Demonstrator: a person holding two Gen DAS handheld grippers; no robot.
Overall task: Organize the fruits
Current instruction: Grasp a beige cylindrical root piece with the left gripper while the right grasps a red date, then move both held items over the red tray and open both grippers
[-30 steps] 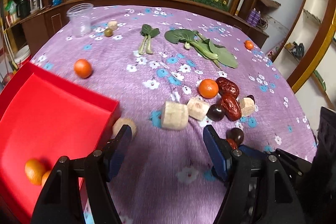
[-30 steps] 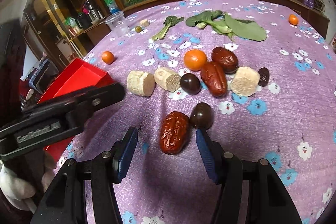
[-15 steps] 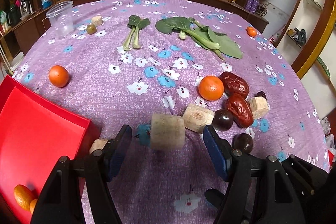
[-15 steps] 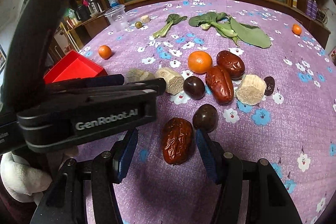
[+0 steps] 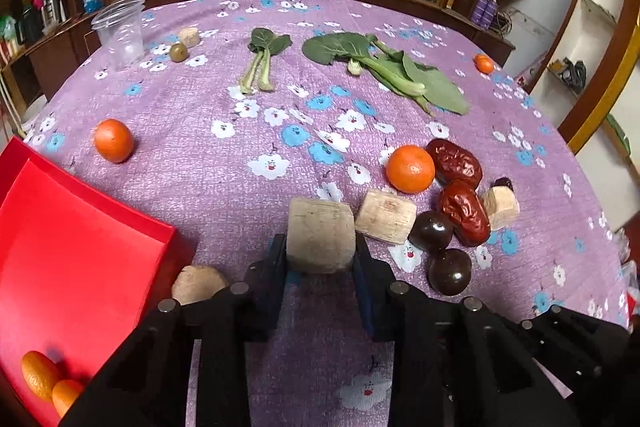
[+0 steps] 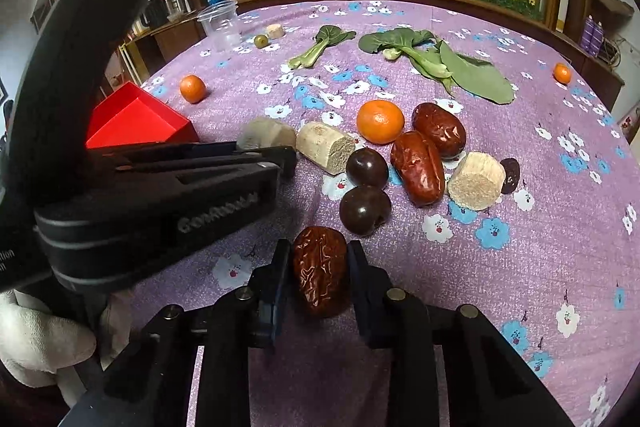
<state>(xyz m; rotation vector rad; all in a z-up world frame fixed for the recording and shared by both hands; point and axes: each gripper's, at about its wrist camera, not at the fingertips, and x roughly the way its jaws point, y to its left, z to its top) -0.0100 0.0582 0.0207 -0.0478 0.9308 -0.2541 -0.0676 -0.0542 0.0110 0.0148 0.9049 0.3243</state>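
Observation:
My left gripper (image 5: 320, 247) is closing on a beige cut chunk (image 5: 321, 237) that lies on the purple flowered cloth, and both pads press its sides. The red tray (image 5: 80, 247) lies just left of it with two small orange fruits (image 5: 40, 375) in its near corner. My right gripper (image 6: 318, 255) is closing on a wrinkled red date (image 6: 320, 269), its pads against both flanks. In the right wrist view the left gripper (image 6: 288, 157) reaches in from the left, close beside the right one.
Right of the held chunk lie another beige chunk (image 5: 386, 215), two dark plums (image 5: 431, 231), two red dates (image 5: 464, 213) and an orange (image 5: 410, 169). Another orange (image 5: 114, 140) sits near the tray. Leafy greens (image 5: 384, 67) and a plastic cup (image 5: 120, 33) lie farther back.
Both grippers were open wide and have shut: the left came forward over the beige chunk and shut on it, the right shut on the red date.

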